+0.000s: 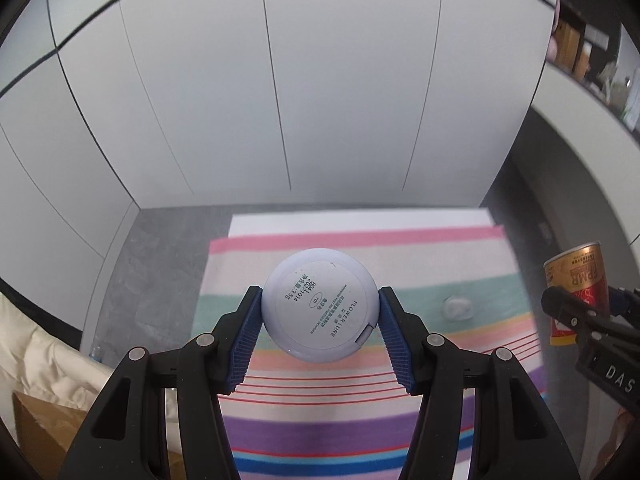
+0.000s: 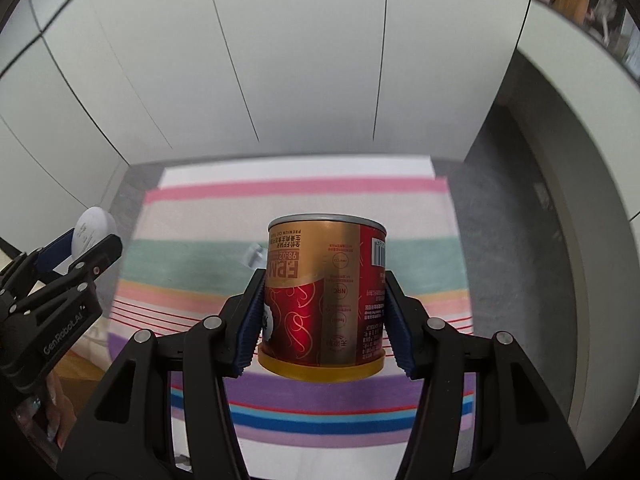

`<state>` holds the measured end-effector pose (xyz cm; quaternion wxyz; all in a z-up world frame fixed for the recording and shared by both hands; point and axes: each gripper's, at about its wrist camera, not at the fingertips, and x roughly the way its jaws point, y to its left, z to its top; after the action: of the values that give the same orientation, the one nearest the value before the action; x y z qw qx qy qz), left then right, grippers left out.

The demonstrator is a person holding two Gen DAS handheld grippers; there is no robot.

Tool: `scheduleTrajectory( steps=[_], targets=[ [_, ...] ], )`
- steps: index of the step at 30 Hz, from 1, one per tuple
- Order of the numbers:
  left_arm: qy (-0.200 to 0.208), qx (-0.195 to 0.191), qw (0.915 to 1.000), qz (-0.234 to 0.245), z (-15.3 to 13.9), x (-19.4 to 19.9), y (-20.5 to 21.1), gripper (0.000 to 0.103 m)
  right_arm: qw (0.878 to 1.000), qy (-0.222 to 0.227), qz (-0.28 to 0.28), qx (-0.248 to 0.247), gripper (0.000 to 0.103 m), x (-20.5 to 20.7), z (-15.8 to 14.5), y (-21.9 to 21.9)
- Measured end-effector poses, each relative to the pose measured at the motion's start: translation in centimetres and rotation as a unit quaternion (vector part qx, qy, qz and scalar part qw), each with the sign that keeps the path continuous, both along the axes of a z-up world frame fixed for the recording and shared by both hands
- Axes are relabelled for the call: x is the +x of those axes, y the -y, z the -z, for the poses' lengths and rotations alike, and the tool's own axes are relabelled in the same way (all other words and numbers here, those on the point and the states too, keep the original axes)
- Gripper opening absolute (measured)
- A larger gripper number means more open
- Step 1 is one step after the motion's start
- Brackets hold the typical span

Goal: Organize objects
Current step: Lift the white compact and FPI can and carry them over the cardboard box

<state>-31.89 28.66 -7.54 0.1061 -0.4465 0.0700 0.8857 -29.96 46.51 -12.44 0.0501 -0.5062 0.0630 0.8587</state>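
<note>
Round lilac powder compact (image 1: 319, 313), label side facing up, gold-and-red can (image 2: 325, 300) held upside down

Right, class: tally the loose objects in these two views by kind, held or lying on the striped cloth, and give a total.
Round powder compact, held in the left gripper: 1
Red and gold can, held in the right gripper: 1
Small clear item on the striped cloth, blurred: 1
Total: 3

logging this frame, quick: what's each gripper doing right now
Left gripper: closed on the round white powder compact, held above the striped cloth.
Right gripper: closed on the red and gold can, held upside down.
</note>
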Motion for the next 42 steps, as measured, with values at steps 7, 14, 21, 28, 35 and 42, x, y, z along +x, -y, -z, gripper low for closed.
scheduleTrajectory(
  steps=[7,14,21,28,35,42],
  targets=[
    [-0.011,0.001,0.9999,0.002,-6.8,2.9,0.9,0.058,0.999,-0.048,-0.008,-0.008,0.057,3.8,-8.2,0.9],
    [-0.017,-0.004,0.9998,-0.004,-9.2,5.2,1.3,0.058,0.997,-0.073,-0.007,0.003,0.057,6.6,-12.2,1.6],
    [-0.012,-0.013,0.9998,-0.002,-9.0,6.6,1.7,0.058,0.997,-0.081,-0.009,0.007,0.057,7.2,-12.5,1.8],
    [-0.044,-0.050,0.9978,-0.005,-9.8,11.6,3.0,0.058,0.995,-0.097,-0.009,0.003,0.057,10.2,-12.9,1.8],
    [-0.056,-0.051,0.9971,0.009,-10.0,17.6,5.3,0.058,0.996,-0.093,0.010,0.009,0.057,15.6,-12.1,1.9],
    [-0.078,-0.047,0.9957,0.015,-10.6,23.5,7.7,0.058,0.994,-0.106,0.015,-0.002,0.057,21.2,-11.4,3.1]
  ],
)
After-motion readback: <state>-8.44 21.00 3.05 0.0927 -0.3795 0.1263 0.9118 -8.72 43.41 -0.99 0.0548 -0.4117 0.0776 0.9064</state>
